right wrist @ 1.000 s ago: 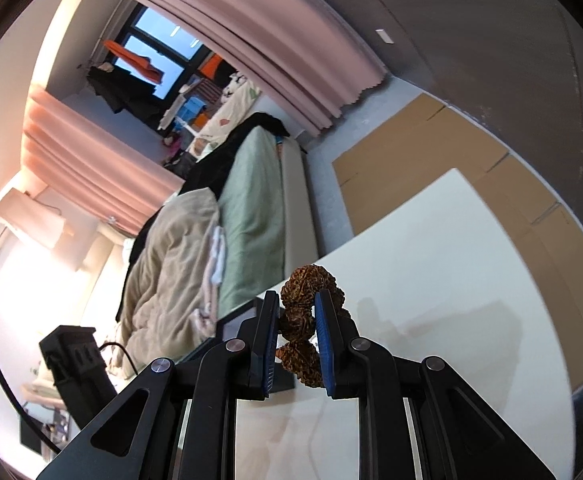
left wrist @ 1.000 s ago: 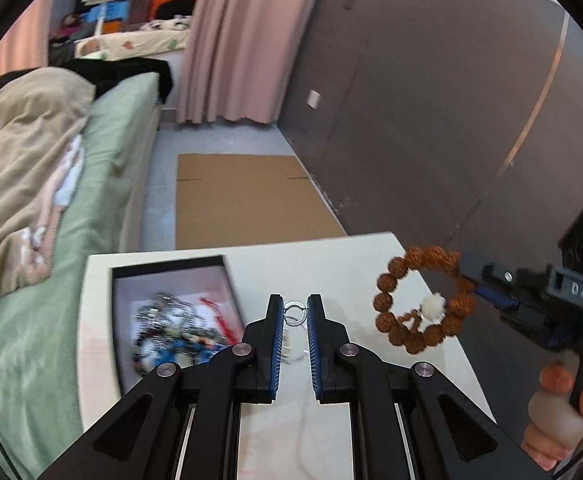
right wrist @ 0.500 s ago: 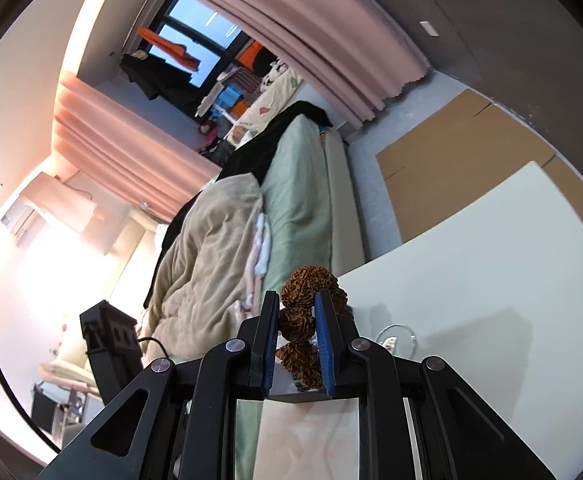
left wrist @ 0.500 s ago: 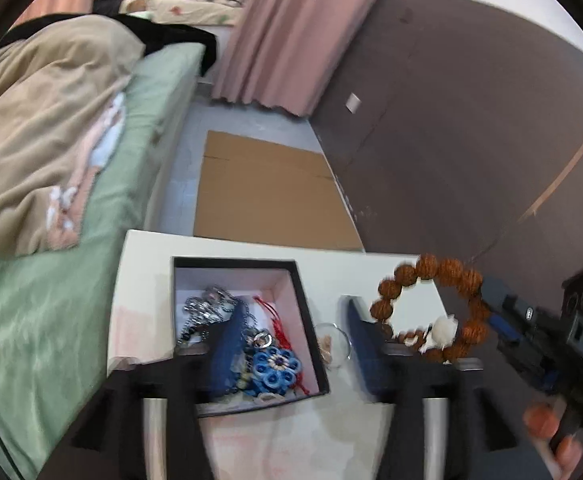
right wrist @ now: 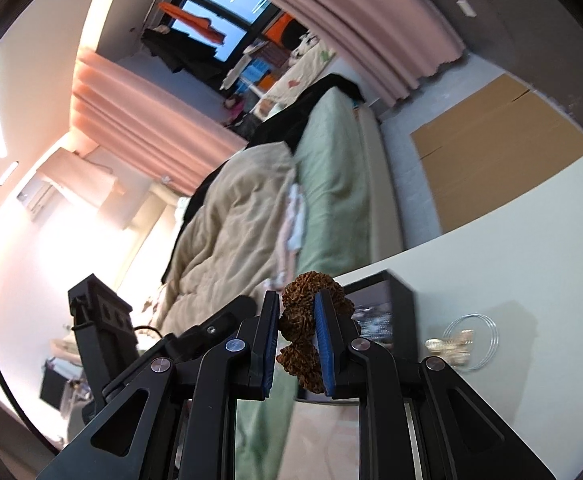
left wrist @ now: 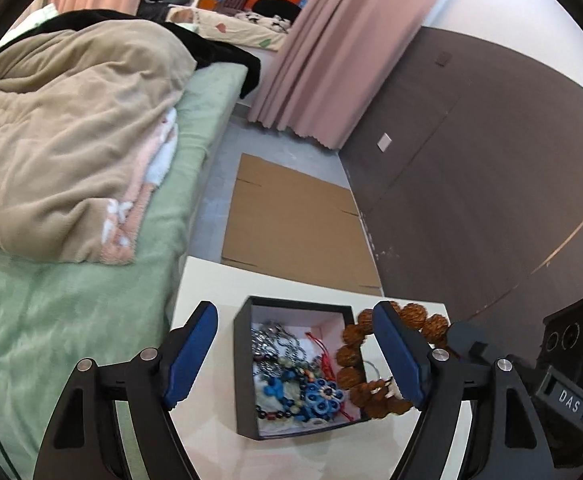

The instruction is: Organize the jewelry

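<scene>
Left claw: jaws opening, spread wide, nothing between the pads; it hangs over the open black box, which sits on the white bench. The box already holds a tangle of chains, blue beads and red cord. Right claw: pinching the brown seed-bead bracelet by one bead, the loop hanging at the box's right wall in the left view. A wire-hoop piece lies on the bench just beside the box, outside it. Step in hand, I'd say: bracelet delivery. Next: carry the loop fully over the opening, lower it, then release. After that, the hoop piece still needs boxing. Bed and cardboard on the floor lie beyond.
</scene>
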A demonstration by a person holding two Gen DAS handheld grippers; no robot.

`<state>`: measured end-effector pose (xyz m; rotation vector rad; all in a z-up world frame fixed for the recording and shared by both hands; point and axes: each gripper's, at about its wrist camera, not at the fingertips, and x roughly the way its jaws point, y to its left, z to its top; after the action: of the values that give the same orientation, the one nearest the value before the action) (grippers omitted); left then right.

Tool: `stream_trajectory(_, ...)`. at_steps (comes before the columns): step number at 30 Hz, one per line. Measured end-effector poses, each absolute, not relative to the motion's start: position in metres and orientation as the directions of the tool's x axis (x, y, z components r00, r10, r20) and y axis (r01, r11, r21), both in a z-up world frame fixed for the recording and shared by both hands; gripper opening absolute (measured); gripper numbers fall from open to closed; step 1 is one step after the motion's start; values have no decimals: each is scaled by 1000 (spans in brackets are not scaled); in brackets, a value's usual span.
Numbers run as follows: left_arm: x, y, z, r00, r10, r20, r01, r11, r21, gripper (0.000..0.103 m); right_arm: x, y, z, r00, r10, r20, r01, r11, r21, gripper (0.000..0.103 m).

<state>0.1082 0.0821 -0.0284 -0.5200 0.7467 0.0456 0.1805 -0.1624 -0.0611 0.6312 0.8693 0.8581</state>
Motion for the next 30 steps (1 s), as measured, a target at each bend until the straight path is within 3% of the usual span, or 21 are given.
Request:
stream_trajectory(3, 108, 92, -29, 742, -138, -656, -237, 861, -450, 80, 181, -146, -64, 337, 867, -368, -387, 483, 785, 19)
stream_trajectory(5, 108, 95, -30, 742, -136, -656, -242, 859, -451, 80, 188, -135, -71, 360, 817, -450, -355, 566, 744, 22)
stream_trajectory(8, 108, 96, -29, 741, -137, -658, -240, 861, -449, 80, 200, -132, -90, 326, 789, -521, -280, 607, 744, 44)
stream_trajectory(11, 110, 95, -29, 738, -141, -659, -231, 866, -444, 80, 204, -142, -90, 330, 790, -517, -263, 603, 753, 47)
stream_trajectory(14, 111, 92, -28, 738, -147, -658, -222, 869, -443, 80, 201, -158, -83, 374, 772, -514, -260, 620, 741, 64)
stream_trajectory(30, 110, 32, -32, 710, -168, -684, -129, 923, -361, 80, 188, -228, -73, 446, 688, -573, -169, 693, 701, 75)
